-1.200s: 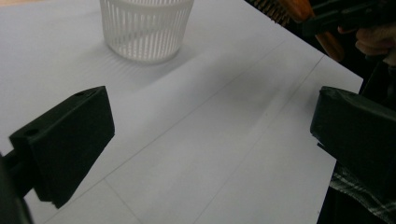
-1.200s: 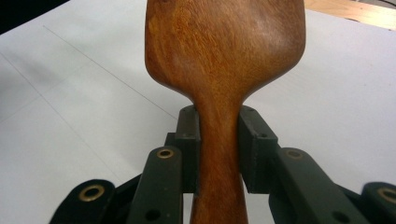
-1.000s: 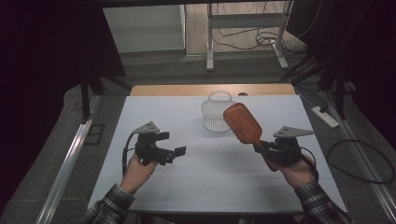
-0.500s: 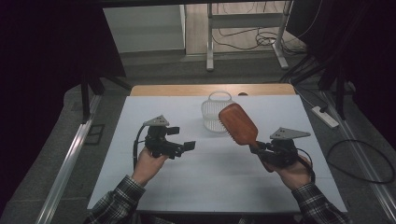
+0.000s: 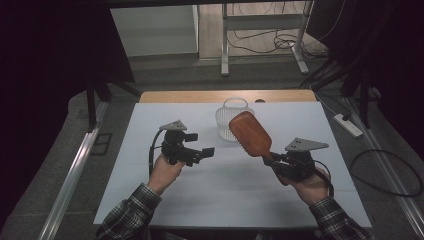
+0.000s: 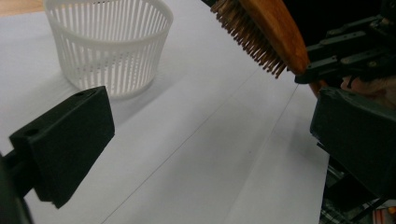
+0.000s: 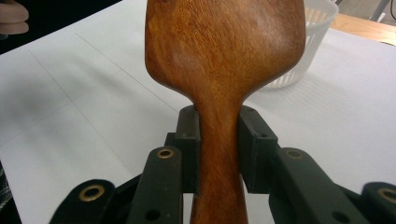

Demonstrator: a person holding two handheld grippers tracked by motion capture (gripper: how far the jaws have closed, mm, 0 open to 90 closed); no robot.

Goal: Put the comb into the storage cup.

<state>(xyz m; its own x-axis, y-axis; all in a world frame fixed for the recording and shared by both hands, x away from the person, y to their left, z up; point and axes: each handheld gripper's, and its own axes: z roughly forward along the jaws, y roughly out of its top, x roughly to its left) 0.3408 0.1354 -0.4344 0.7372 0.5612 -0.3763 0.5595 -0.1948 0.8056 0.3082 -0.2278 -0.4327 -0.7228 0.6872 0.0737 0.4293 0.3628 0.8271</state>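
Hairbrush (image 5: 250, 133), reddish polished wood, handle pinched by right gripper (image 5: 274, 161) jaws.

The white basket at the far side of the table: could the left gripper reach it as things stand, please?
Probably yes: the left gripper is open and empty, bare table lies between it and the white basket, and the hairbrush is off to one side.

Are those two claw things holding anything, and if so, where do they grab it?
The right gripper clamps a wooden hairbrush by its handle, just below the head. The left gripper is open and holds nothing.
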